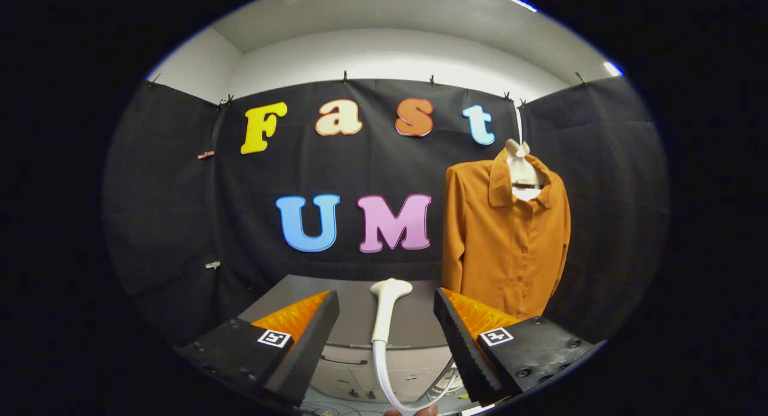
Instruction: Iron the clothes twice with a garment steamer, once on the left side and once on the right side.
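The gripper (386,344) holds its jaws wide apart, nothing pressed between them, with the white steamer head (387,308) standing upright in the gap, touching neither jaw. Its white hose (384,380) curls down below. A grey table (360,311) lies just beyond the jaws. An orange button-front shirt (507,236) hangs on a pale hanger (523,167) against the black cloth wall, beyond the right jaw
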